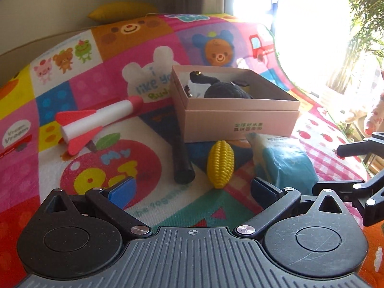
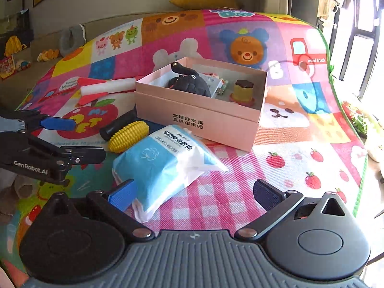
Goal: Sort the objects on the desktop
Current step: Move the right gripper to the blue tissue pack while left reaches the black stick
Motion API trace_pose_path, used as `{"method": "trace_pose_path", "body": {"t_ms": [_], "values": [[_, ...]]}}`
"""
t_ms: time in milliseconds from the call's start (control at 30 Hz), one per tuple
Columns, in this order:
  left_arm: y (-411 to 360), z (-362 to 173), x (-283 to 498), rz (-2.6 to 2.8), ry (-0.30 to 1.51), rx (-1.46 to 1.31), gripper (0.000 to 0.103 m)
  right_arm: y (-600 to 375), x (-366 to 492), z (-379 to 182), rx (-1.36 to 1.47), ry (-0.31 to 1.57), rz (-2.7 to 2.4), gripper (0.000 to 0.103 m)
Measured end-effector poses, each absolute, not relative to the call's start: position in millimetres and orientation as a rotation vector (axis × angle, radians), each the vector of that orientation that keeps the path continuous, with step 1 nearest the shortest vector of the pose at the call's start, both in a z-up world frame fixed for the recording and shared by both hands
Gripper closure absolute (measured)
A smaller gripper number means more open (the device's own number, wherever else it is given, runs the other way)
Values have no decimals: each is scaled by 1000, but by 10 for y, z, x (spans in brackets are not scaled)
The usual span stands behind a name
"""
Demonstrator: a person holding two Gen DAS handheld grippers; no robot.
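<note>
I hold two claws over the play mat [image 2: 300,144], and both stand spread with nothing between their fingers. My left gripper [image 1: 192,192] hovers near the mat's near edge; my right gripper [image 2: 194,192] hangs over the pink checked patch, where bare mat runs wide toward the right edge.

One pink box [image 2: 199,117] sits open near the middle of the mat, well back from every edge. Inside it I count one black plush toy [image 2: 189,84], one pudding toy [image 2: 243,91] at its right end, and some small bits behind that I cannot make out.

Four things lie loose on the mat:
- One tissue pack [image 2: 163,163], just ahead of my right claw, its near end close beside my left finger there.
- One yellow toy corn [image 1: 220,165], straight ahead of my left claw, just beside the tissue pack.
- One black cylinder [image 1: 181,160], left of the corn, slanting toward the box's front corner.
- One red-and-white toy rocket [image 1: 96,122], farther toward the mat's left edge, apart from the rest.
</note>
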State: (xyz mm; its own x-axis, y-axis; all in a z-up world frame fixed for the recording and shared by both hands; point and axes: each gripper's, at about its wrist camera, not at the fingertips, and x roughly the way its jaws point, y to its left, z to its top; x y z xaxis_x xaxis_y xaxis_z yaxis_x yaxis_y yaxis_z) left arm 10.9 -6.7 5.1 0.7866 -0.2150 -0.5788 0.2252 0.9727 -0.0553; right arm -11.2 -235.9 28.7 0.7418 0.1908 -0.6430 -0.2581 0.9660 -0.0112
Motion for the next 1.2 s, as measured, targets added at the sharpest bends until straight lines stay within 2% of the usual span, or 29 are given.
{"method": "trace_pose_path", "body": {"t_ms": [300, 333, 367, 433, 533, 700, 800, 900, 1033, 1100, 1167, 1200], "values": [[-275, 172, 114, -275, 537, 74, 2, -2422, -176, 84, 37, 692, 216, 0], [-294, 162, 134, -284, 540, 72, 8, -2451, -200, 62, 51, 700, 208, 0], [-313, 150, 153, -293, 548, 72, 24, -2482, -226, 39, 66, 709, 199, 0], [-367, 107, 194, -318, 572, 85, 31, -2525, -258, 10, 87, 720, 185, 0], [-414, 68, 183, -325, 569, 111, 31, -2547, -259, -17, 100, 728, 177, 0], [-289, 29, 196, -277, 576, 84, 21, -2499, -246, -55, 82, 735, 158, 0], [-178, 8, 253, -225, 594, 51, 22, -2466, -247, -60, 64, 738, 147, 0], [-117, -6, 338, -188, 594, 54, 26, -2450, -234, -59, 55, 747, 138, 0], [-134, -62, 487, -206, 614, 62, 40, -2349, -226, -74, -18, 761, 119, 0], [-175, -104, 555, -221, 627, 72, 52, -2331, -227, -75, -29, 760, 113, 0], [-189, -129, 595, -217, 639, 77, 74, -2341, -227, -74, -25, 759, 115, 0], [-184, -128, 590, -217, 639, 77, 76, -2341, -229, -74, -26, 759, 114, 0]]}}
